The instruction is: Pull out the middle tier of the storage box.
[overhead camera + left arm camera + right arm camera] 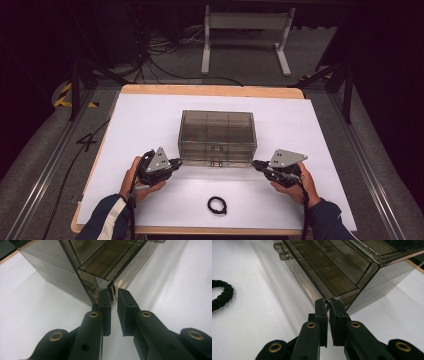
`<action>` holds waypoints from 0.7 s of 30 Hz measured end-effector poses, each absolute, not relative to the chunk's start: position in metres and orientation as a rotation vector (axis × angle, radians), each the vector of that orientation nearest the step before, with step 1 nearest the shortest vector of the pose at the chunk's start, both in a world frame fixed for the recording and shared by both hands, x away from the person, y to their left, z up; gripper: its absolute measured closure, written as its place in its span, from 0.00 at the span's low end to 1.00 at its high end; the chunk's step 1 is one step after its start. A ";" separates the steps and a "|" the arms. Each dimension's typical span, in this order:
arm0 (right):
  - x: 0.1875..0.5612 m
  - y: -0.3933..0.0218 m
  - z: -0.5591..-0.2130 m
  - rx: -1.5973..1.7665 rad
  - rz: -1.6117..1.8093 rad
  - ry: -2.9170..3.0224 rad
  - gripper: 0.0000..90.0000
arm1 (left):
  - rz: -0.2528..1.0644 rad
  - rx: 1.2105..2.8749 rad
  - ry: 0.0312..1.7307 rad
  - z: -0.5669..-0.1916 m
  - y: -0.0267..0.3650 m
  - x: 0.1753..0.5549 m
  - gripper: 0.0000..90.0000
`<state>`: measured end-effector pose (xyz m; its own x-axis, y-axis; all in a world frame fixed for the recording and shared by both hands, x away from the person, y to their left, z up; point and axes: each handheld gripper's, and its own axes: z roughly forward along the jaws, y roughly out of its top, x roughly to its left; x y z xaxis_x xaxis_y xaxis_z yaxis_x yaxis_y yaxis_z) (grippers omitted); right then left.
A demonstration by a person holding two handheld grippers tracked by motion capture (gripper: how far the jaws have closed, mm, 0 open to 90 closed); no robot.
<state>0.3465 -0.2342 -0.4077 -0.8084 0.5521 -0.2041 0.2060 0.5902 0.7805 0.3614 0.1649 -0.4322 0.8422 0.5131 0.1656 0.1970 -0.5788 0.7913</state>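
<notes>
I have both grippers, left gripper (pixel 176 162) and right gripper (pixel 256 164), clamped on the drawer (pixel 218 156) front corners; I should pull evenly toward the table's near edge.

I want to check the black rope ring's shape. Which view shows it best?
The high view: the whole black rope ring lies on the white table near its front edge. The right gripper view catches part of it at its left edge.
</notes>
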 end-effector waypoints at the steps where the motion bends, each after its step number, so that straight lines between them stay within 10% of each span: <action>1: 0.346 -0.234 -0.408 0.604 1.096 2.395 0.96 | 0.482 2.181 0.515 -0.433 0.165 0.360 0.90; 21: 0.334 -0.235 -0.409 0.570 1.099 2.433 0.96 | 0.461 2.213 0.493 -0.433 0.168 0.347 0.91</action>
<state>0.3339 -0.2350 -0.4089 -0.8329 0.5179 -0.1952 0.1959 0.6058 0.7711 0.3467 0.1676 -0.4330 0.8572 0.4886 0.1629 0.1949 -0.6006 0.7755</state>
